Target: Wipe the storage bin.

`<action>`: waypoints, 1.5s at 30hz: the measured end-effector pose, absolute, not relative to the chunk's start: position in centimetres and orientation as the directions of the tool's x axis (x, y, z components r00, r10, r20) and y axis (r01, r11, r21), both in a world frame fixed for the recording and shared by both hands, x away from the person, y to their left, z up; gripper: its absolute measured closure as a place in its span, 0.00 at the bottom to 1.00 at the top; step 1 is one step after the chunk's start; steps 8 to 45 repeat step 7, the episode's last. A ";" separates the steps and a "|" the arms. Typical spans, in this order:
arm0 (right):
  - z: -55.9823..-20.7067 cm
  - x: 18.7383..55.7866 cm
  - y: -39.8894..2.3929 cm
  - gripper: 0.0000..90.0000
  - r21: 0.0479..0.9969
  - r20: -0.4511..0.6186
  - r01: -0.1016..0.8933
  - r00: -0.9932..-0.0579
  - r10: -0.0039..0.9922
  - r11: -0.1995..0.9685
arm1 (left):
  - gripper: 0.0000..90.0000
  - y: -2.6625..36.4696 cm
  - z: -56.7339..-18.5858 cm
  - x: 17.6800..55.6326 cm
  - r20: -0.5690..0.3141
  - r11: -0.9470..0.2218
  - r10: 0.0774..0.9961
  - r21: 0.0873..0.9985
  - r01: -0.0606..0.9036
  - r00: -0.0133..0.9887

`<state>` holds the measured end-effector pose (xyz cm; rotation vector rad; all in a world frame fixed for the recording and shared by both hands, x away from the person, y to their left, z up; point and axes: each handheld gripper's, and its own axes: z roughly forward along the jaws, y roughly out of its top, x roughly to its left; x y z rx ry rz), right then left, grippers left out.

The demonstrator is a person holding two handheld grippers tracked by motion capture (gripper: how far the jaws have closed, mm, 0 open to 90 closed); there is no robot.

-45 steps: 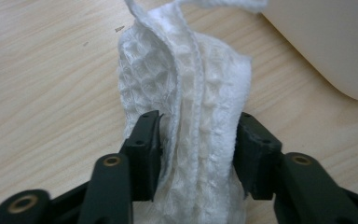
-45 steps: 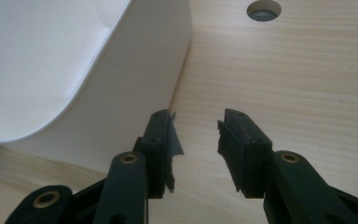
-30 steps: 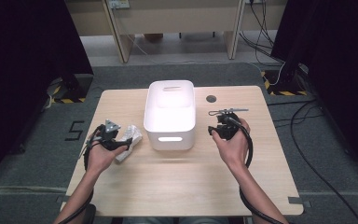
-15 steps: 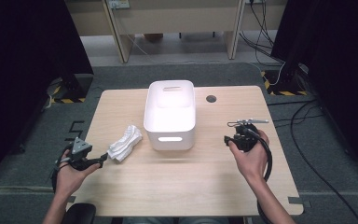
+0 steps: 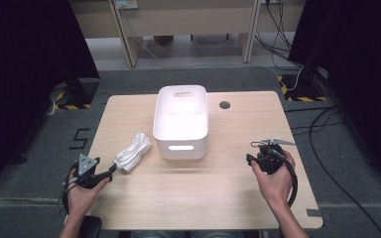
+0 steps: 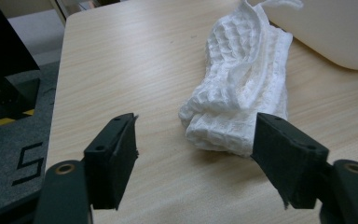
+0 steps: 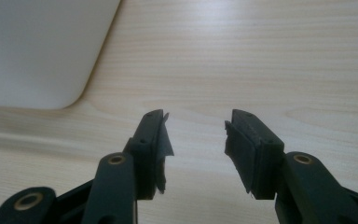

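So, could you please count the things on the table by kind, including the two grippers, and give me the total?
White cloth: 1
White plastic bin: 1
Black grippers, both open and holding nothing: 2, the left gripper and the right gripper
Total: 4

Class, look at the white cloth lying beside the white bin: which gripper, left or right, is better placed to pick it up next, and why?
Probably the left gripper: its open jaws face the white cloth just ahead. The right gripper sits across the white bin.
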<state>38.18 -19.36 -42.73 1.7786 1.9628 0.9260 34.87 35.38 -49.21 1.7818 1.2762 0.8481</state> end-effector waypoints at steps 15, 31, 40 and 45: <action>-43.5 38.6 -19.6 0.61 0.637 0.186 0.771 -0.156 0.970 0.001 | 0.36 34.3 -49.7 35.1 0.071 -0.203 0.952 0.874 0.442 0.298; -43.5 38.6 -19.6 0.61 0.637 0.186 0.771 -0.156 0.970 0.001 | 0.36 34.3 -49.7 35.1 0.071 -0.203 0.952 0.874 0.442 0.298; -43.5 38.6 -19.6 0.61 0.637 0.186 0.771 -0.156 0.970 0.001 | 0.36 34.3 -49.7 35.1 0.071 -0.203 0.952 0.874 0.442 0.298; -43.5 38.6 -19.6 0.61 0.637 0.186 0.771 -0.156 0.970 0.001 | 0.36 34.3 -49.7 35.1 0.071 -0.203 0.952 0.874 0.442 0.298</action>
